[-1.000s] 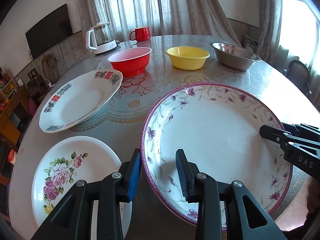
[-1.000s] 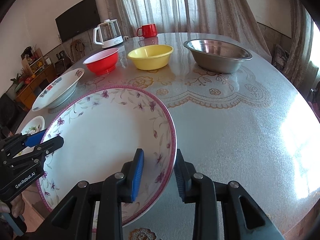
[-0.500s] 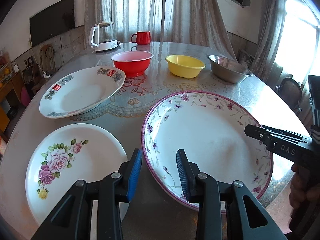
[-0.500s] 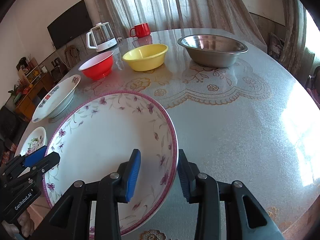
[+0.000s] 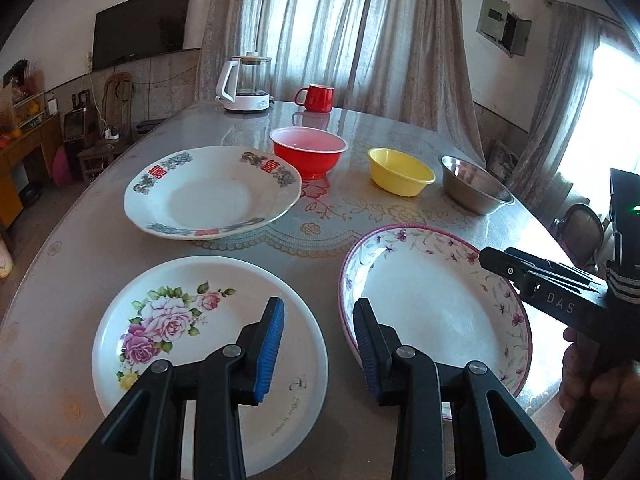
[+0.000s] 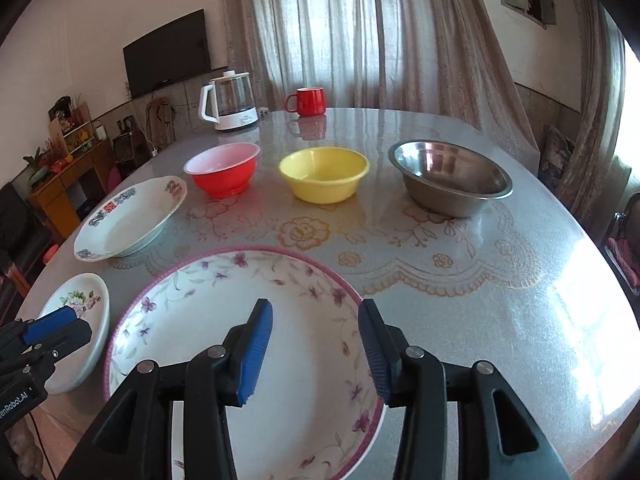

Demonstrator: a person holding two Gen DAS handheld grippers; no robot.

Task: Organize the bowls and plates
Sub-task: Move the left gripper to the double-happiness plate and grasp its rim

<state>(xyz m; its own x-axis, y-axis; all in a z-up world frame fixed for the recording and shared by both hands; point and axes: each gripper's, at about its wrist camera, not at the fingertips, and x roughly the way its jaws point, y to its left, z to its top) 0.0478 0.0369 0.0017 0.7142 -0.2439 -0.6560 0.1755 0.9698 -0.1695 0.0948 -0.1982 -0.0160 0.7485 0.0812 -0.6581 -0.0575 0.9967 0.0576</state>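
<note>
A large purple-flowered plate (image 5: 436, 300) lies near the table's front edge; it also shows in the right wrist view (image 6: 240, 340). A rose-patterned plate (image 5: 200, 344) lies to its left, and a red-and-blue-patterned plate (image 5: 212, 192) lies behind that. A red bowl (image 5: 308, 154), a yellow bowl (image 5: 400, 170) and a steel bowl (image 5: 476, 186) stand in a row farther back. My left gripper (image 5: 319, 340) is open and empty, above the gap between the two front plates. My right gripper (image 6: 316, 344) is open and empty, above the purple plate's right rim.
A white kettle (image 5: 246, 82) and a red mug (image 5: 316, 98) stand at the table's far edge. The round table (image 6: 500, 280) has a lace-patterned cover. A shelf and chairs stand left of the table; curtains hang behind.
Both grippers have pulled back and up from the purple plate, and their jaws have widened. The left gripper has shifted left, bringing the rose plate under its left finger.
</note>
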